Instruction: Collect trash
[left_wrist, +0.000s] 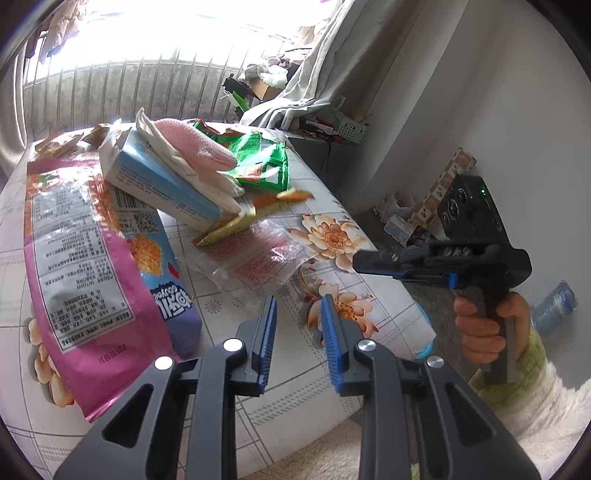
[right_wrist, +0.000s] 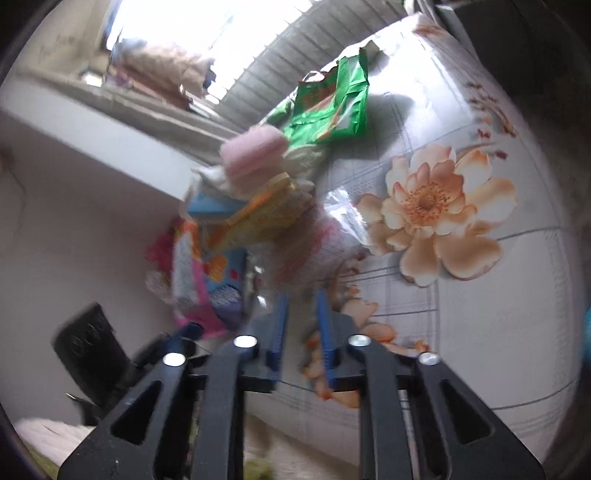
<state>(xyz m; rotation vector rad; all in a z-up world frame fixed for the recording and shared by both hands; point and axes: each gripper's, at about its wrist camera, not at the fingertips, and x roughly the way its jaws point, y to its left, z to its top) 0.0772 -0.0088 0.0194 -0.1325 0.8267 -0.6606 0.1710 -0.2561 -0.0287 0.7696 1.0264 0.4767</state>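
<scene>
Trash is piled on a table with a flowered cloth (left_wrist: 332, 236): a big pink snack bag (left_wrist: 85, 258), a blue and white carton (left_wrist: 162, 181), a pink cloth (left_wrist: 192, 147), a green wrapper (left_wrist: 262, 158), a yellow-orange wrapper (left_wrist: 255, 210) and a clear printed wrapper (left_wrist: 255, 254). My left gripper (left_wrist: 299, 306) hovers open just short of the clear wrapper, nothing between its pads. My right gripper (right_wrist: 301, 306), in a person's hand, comes in from the right (left_wrist: 360, 260). It stands open over the cloth beside the clear wrapper (right_wrist: 332, 229), with the yellow wrapper (right_wrist: 266, 214) beyond. This view is blurred.
The table's near edge runs below both grippers and its right side drops to the floor. A plastic bottle (left_wrist: 554, 306) and small clutter (left_wrist: 399, 225) lie there along the wall. A green basket (left_wrist: 351, 129) and a hanging curtain (left_wrist: 332, 74) stand behind the table.
</scene>
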